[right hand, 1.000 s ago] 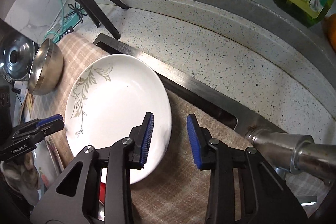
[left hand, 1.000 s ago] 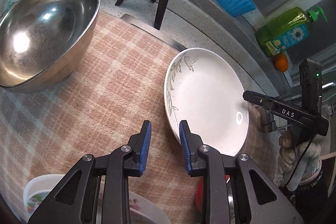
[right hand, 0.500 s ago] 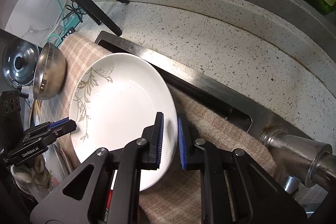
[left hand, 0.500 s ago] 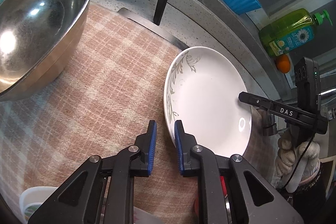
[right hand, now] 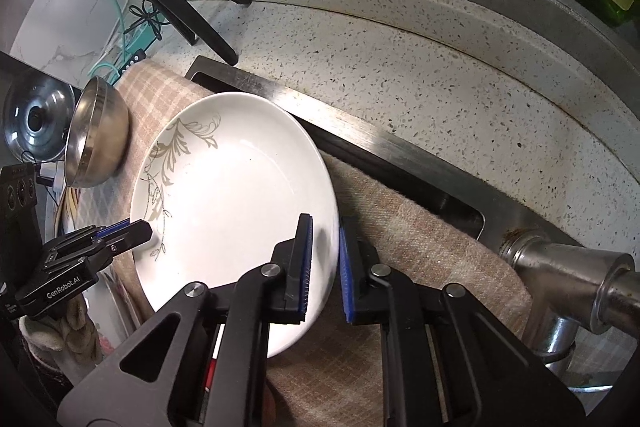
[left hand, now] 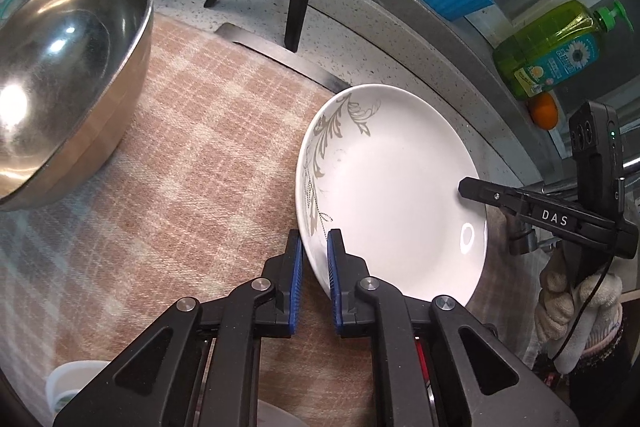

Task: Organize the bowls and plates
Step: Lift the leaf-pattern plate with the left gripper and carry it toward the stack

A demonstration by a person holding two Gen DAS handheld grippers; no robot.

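Where jaws close: plate rim.

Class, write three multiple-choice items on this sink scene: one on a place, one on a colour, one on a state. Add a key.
1. Where does the steel bowl sit?
A. on the checked cloth
B. in the sink
C. on the plate

2. What colour is the soap bottle?
A. red
B. green
C. white

3. How is the white plate held?
A. by no claw
B. by one claw
C. by both claws

Key: 1 A, it rests on the cloth. 2 B, its body is green. 3 C, the left claw and the right claw each pinch its rim.
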